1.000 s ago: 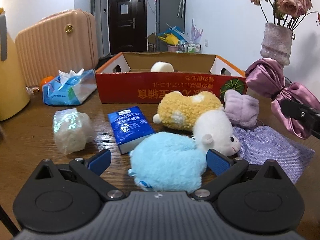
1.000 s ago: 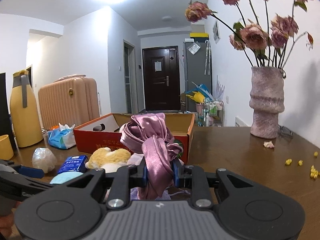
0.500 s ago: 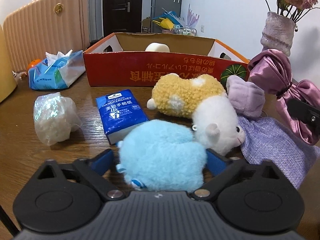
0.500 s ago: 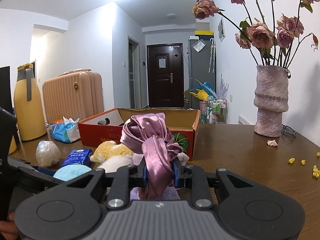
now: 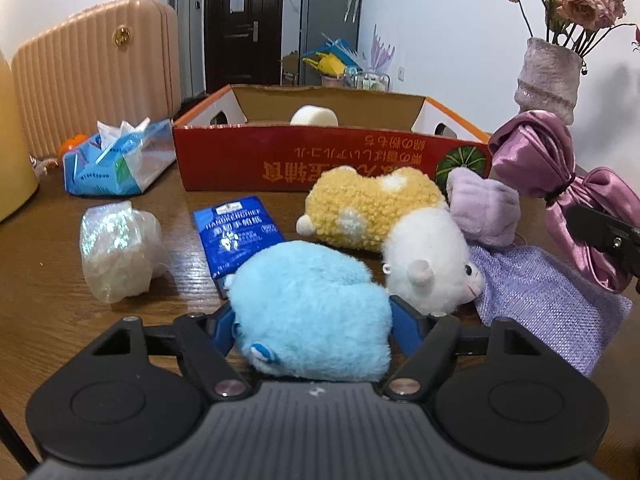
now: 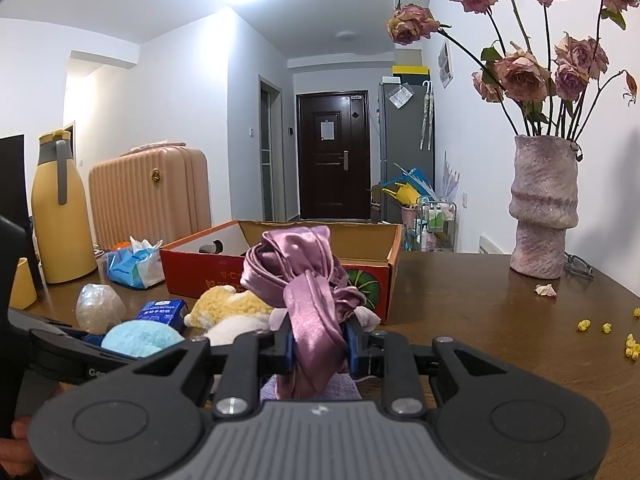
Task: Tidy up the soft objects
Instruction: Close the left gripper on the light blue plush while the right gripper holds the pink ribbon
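My left gripper (image 5: 312, 326) is shut on a light blue plush toy (image 5: 308, 310) and holds it just above the wooden table. My right gripper (image 6: 318, 346) is shut on a knotted purple satin cloth (image 6: 308, 288), held in the air; the cloth also shows at the right of the left wrist view (image 5: 560, 184). A yellow plush (image 5: 372, 208), a white plush (image 5: 428, 264), a lilac plush (image 5: 484, 208) and a lilac woven cloth (image 5: 544, 300) lie on the table. Behind them stands an open red cardboard box (image 5: 320, 156) with a white roll (image 5: 314, 116) inside.
A blue handkerchief pack (image 5: 236, 236), a crinkled clear wrap bundle (image 5: 118, 256) and a blue tissue pack (image 5: 116, 160) lie at the left. A yellow thermos (image 6: 60, 208) stands far left. A vase of dried roses (image 6: 544, 208) stands at the right, with yellow crumbs (image 6: 608, 330) nearby.
My left gripper has closed in on the blue plush, squeezed it and lifted it slightly. My right gripper has kept hold of the purple cloth and risen a little.
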`<state>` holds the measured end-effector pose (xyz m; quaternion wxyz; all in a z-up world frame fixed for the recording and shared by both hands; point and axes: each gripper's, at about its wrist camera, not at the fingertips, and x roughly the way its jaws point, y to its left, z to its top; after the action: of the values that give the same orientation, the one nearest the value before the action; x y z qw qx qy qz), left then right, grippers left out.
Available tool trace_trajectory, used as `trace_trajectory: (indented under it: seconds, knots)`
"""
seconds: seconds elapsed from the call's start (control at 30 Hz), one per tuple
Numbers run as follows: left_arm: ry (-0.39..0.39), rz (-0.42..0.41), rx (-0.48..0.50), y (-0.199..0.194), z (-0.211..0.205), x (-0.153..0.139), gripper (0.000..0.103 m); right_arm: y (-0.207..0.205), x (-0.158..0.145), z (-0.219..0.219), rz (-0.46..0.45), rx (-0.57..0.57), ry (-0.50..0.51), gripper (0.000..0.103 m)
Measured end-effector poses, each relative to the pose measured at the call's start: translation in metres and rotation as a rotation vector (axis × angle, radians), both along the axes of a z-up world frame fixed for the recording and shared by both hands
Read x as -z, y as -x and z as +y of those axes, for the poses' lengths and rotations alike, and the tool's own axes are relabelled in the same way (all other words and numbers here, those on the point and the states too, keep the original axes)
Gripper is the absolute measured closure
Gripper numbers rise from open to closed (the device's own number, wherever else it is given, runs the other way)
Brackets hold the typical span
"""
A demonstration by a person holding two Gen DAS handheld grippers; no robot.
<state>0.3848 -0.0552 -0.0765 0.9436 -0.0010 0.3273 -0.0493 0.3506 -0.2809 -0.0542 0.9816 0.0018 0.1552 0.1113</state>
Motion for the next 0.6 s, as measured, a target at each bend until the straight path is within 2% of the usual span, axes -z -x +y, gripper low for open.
trace_trajectory:
  seconds: [0.37,0.6]
  knots:
    - [-0.031,-0.137,-0.024,0.018,-0.002,-0.018,0.028,0.003,-0.001,0.0,-0.021,0.02,0.002,0.08]
    - [-0.007,-0.188,-0.039,0.029,0.002,-0.03,0.028,0.006,-0.006,0.004,-0.041,0.045,-0.014,0.08]
